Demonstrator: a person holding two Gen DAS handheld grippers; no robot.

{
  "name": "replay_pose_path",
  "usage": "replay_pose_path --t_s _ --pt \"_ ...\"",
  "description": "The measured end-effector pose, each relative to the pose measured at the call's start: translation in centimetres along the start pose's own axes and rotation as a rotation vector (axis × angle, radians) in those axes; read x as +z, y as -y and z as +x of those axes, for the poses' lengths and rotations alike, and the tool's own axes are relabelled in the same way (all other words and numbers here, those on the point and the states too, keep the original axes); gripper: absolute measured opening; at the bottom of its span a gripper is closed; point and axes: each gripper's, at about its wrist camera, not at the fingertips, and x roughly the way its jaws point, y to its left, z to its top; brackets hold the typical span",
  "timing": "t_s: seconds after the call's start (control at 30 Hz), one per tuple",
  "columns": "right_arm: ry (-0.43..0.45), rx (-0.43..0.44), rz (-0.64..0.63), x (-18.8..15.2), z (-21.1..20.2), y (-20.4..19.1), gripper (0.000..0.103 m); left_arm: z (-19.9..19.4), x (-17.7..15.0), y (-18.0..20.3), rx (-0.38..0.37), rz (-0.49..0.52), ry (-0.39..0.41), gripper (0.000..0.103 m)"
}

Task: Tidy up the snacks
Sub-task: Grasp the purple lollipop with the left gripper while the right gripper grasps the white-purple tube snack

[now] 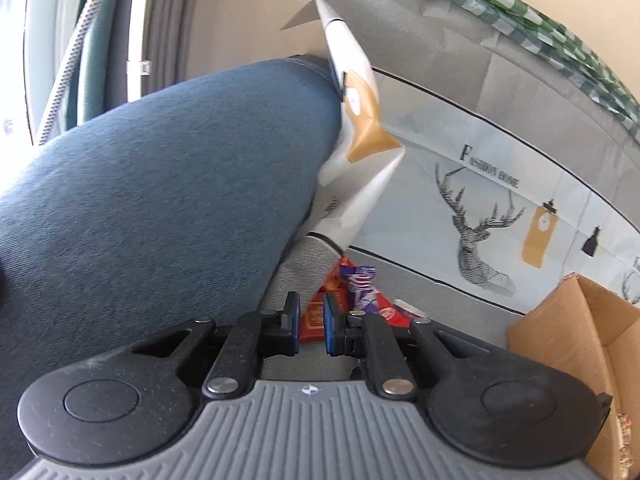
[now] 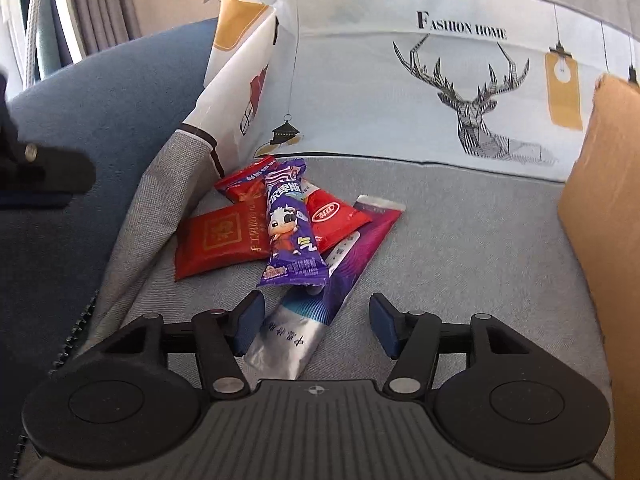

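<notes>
Hovering low over a grey fabric sofa seat [image 2: 460,240], the right gripper [image 2: 316,326] has its blue-padded fingers [image 2: 250,326] spread wide and empty around the near end of a long purple-and-silver foil snack packet [image 2: 320,300]. This packet lies under a purple cartoon-cow candy wrapper [image 2: 288,232] in a small heap with flat red sachets [image 2: 220,240], left of the brown cardboard box [image 2: 600,200]. The left gripper [image 1: 312,326] waits nearer the blue cushion [image 1: 160,180], fingers narrowly apart and empty; closing the right fingers could snag the overlapping wrapper or let slick foil slip out.
</notes>
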Motion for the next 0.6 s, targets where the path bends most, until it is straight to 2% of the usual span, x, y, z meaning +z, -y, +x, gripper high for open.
replay_pose_path --t_s 0.03,0.17,0.3,0.47,0.53,0.57,0.6 --pt "0.01 -0.023 -0.012 -0.1 -0.1 -0.1 0.034 0.2 0.1 0.1 -0.02 -0.001 -0.003 0.013" --pt "0.026 -0.117 0.03 -0.3 -0.8 1.2 0.023 1.7 0.3 1.2 -0.114 0.029 -0.038 0.013" --pt "0.02 -0.218 0.091 -0.3 -2.2 3.3 0.022 4.1 0.0 2.5 -0.158 0.076 -0.097 0.013" --pt "-0.012 -0.227 0.125 -0.6 -3.7 5.0 0.022 6.6 -0.6 4.1 -0.14 0.112 -0.139 0.015" --pt "-0.011 -0.217 0.103 -1.0 -4.4 5.2 0.022 7.6 -0.7 4.6 -0.123 0.111 -0.145 0.024" --pt "-0.014 -0.205 0.091 -1.1 -4.5 5.3 0.024 8.0 -0.7 4.9 -0.11 0.111 -0.147 0.034" --pt "-0.019 -0.193 0.085 -1.2 -4.6 5.5 0.025 8.5 -0.8 5.2 -0.096 0.112 -0.145 0.038"
